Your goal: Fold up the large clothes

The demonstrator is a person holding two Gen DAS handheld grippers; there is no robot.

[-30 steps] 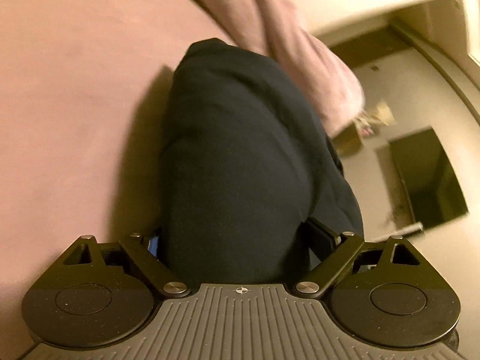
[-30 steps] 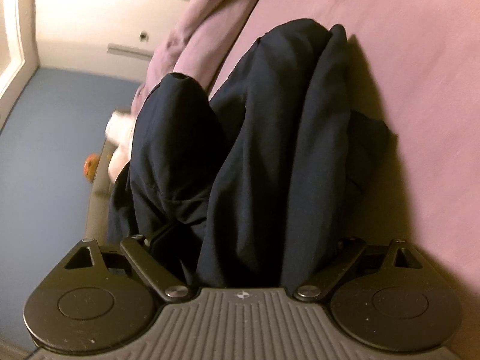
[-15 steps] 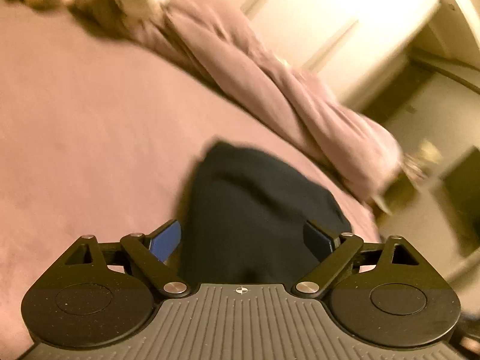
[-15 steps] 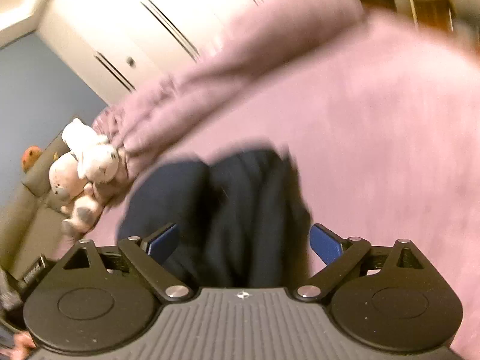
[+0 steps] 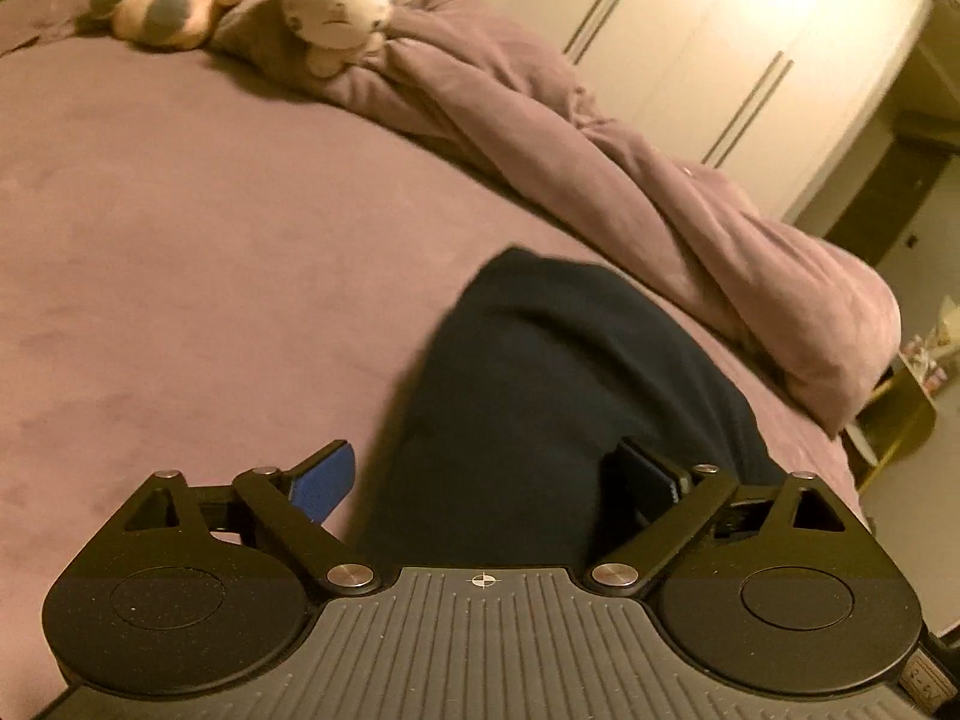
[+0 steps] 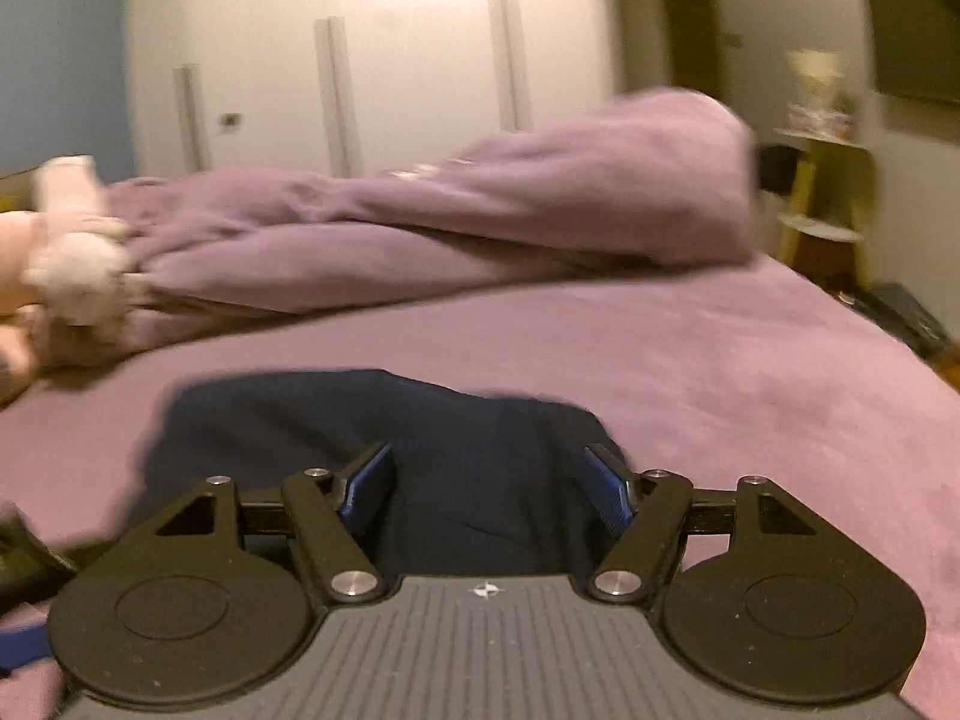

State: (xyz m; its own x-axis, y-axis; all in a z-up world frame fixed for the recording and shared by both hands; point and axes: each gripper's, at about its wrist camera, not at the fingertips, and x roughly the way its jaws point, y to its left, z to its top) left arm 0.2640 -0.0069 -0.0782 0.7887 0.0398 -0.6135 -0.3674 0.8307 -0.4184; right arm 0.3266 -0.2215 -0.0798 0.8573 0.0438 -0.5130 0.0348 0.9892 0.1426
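Observation:
A dark navy garment lies bundled on the purple bed sheet. My left gripper hovers at its near end. The jaws are opening, the cloth runs between the blue pads, and neither pad presses on it. In the right wrist view the same garment lies flat and wide just ahead. My right gripper stands over its near edge with the jaws closing. Its pads flank the cloth without pinching it. The near edge of the garment is hidden under both gripper bodies.
A rumpled purple duvet runs along the far side of the bed, with plush toys at its end. Beyond it are white wardrobe doors. A yellow side shelf stands past the bed's corner, with a wall screen above it.
Both grippers have drawn back from the garment and tilted up, so the duvet and wardrobe come into view. The right view has rolled level, and its jaws stand narrower than half a second ago.

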